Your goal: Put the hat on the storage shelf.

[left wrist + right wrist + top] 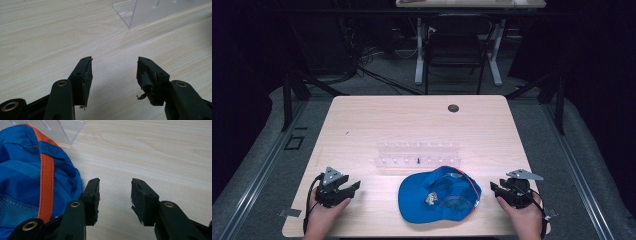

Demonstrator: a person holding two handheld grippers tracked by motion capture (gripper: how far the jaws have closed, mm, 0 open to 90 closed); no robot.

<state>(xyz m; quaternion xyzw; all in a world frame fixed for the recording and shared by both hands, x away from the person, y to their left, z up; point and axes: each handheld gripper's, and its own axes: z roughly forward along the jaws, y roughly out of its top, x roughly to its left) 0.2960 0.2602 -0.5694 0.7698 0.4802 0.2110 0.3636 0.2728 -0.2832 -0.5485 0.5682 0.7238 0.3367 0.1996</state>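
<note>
**Blue cap sits between two waiting tongs**

Blue fabric with an orange stripe, that's the cap (439, 195) lying upside down on the pale wooden bench (362, 125), and it sits between the two tongs, closer to the right ones. Left tongs (353, 186) rest low on the bench in the person's left hand (323, 217), jaws spread wide with nothing between them (bare wood shows through the gap in the left gripper view). Right tongs (495, 188) are held by the right hand (524, 217), jaws also apart and empty; in the right gripper view the cap's edge lies just beside one jaw, though whether they touch I cannot tell. Ahead of both tongs, beyond the cap, stands a clear plastic rack (418, 154), its corner showing past the left tongs' jaws.
</note>
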